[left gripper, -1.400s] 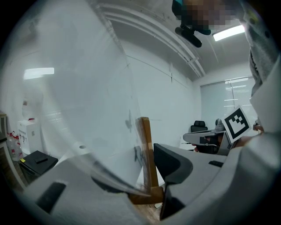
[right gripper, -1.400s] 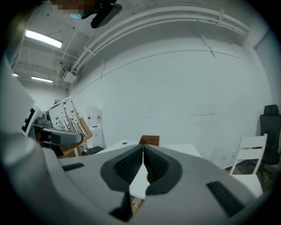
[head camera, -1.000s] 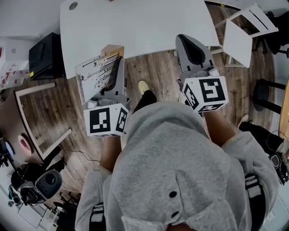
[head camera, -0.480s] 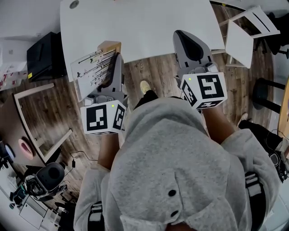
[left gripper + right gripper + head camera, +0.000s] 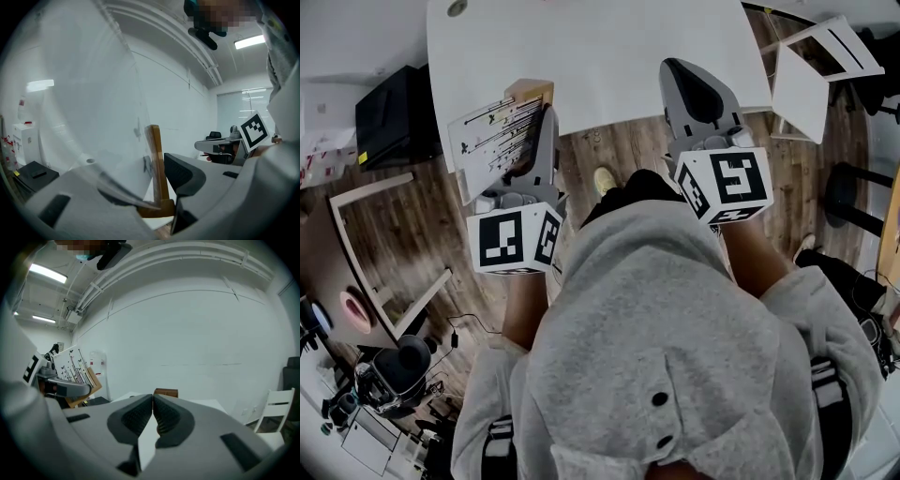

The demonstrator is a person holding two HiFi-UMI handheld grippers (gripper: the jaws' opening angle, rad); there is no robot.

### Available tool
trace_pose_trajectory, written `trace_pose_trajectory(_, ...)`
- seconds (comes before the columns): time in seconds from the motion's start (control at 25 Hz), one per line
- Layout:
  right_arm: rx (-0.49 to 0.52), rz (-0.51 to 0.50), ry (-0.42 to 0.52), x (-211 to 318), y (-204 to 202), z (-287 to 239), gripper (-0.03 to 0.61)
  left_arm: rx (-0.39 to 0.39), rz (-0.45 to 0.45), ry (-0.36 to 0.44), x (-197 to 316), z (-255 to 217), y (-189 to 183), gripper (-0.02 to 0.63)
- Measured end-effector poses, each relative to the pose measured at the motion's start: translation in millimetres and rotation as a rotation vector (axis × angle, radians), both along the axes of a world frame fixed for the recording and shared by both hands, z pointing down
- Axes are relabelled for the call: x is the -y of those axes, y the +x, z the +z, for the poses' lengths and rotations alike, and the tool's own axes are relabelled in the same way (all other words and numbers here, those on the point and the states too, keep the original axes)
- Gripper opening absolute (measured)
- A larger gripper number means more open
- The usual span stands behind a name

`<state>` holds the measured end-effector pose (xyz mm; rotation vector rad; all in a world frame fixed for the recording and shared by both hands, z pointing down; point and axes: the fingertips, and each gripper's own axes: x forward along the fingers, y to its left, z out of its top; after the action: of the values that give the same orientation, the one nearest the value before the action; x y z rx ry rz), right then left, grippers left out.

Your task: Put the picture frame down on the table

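By the table edge — held the picture frame clamped in left gripper, with right gripper clenched tight.

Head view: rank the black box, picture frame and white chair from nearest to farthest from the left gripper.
1. picture frame, clamped in the left gripper itself.
2. black box, off to the left.
3. white chair, far right, beyond the other gripper.
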<state>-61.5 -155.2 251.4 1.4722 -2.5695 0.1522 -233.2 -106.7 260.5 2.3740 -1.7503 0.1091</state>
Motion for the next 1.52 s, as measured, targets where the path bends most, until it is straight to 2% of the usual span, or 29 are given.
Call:
trace_pose_trajectory(0.4,0.002,0.017,-0.004,22.6,25.1,2.6,0.026,0.020,-0.001,-0.005,18.0,-1.7,14.5,0.192)
trace_pose_trajectory(0.96,0.017,0.006,-0.033,117.3,44.8,17.3,0.026,0.039,-0.042,-0.042,100.1,10.8,28.9,0.192)
trace_pose_trajectory(1.52,-0.008,-0.005,-0.118,190.8,47.4,55.8,0.026,0.046,-0.061,-0.136,169.5,50.4,22.8,0.192)
